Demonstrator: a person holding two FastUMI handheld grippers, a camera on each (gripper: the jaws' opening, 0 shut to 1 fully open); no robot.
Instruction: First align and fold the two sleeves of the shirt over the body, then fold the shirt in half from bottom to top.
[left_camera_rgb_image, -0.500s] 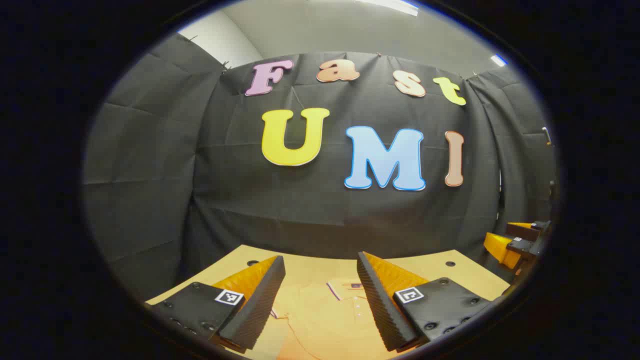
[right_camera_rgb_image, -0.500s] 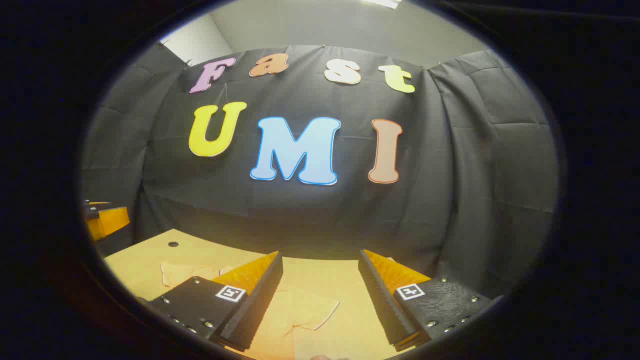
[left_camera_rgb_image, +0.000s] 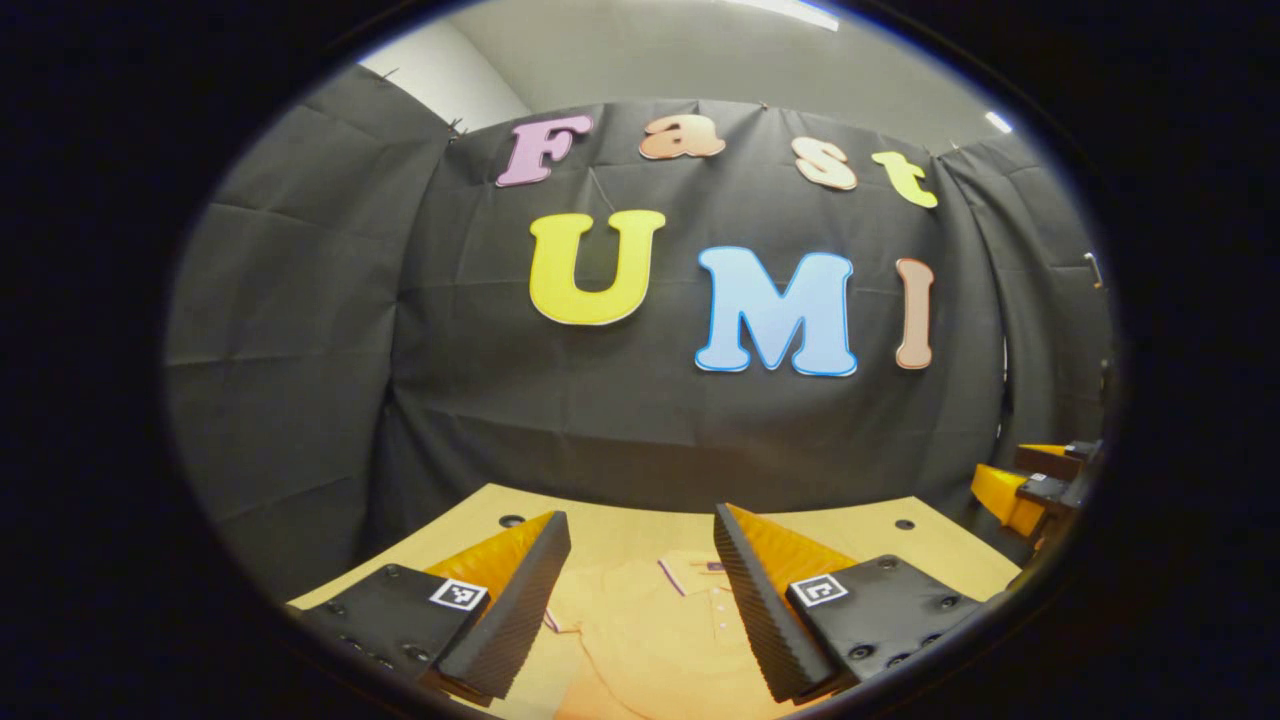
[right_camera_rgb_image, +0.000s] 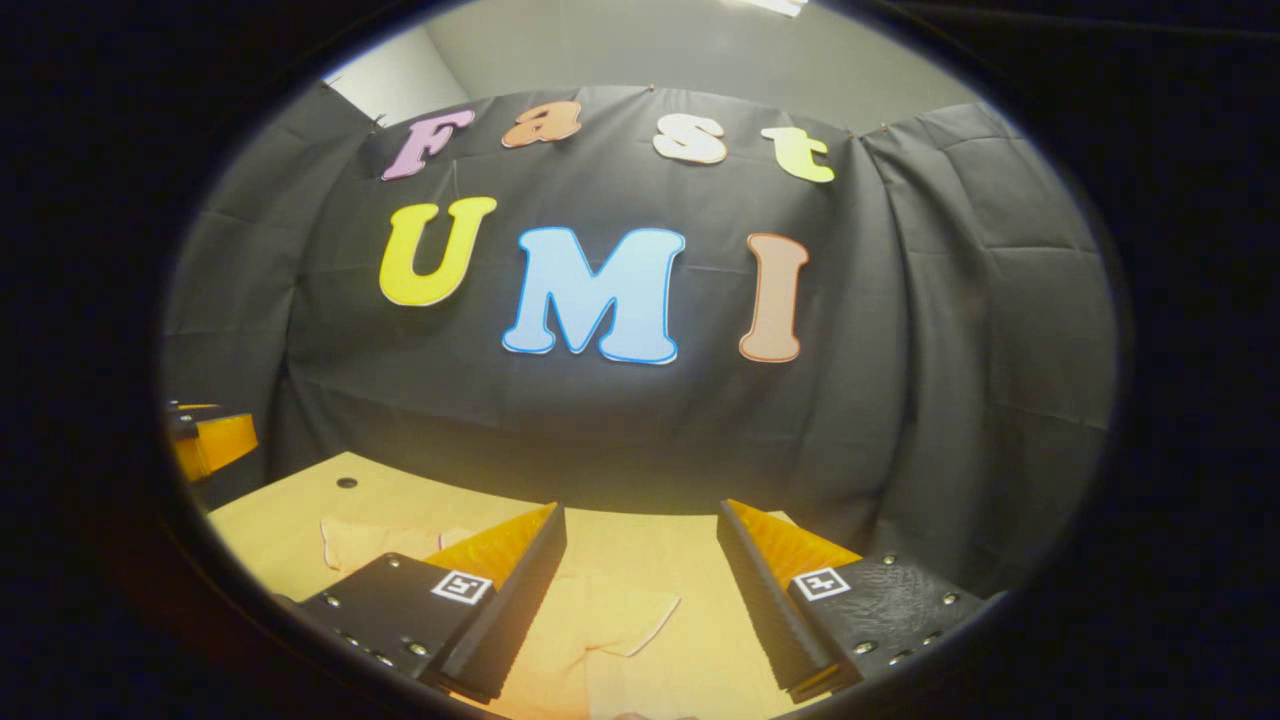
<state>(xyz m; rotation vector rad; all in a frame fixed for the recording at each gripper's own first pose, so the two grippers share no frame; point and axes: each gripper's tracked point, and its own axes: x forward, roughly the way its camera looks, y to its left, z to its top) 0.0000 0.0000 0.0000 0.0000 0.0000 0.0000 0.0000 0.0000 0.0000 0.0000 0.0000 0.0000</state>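
Table (left_camera_rgb_image: 620, 528) spans the bottom of both views, below the black cloth wall (left_camera_rgb_image: 300, 350). Shirt (left_camera_rgb_image: 640, 640) lies flat at bottom centre, collar (left_camera_rgb_image: 690, 572) toward the wall, its long axis running away from the fingers. Sleeve (right_camera_rgb_image: 625, 620) sticks out sideways between the right gripper's fingers. Left gripper (left_camera_rgb_image: 640, 600) and right gripper (right_camera_rgb_image: 640, 600) hover above the cloth, fingers spread apart, holding nothing. The right gripper appears nearer this sleeve, the likely first fold.
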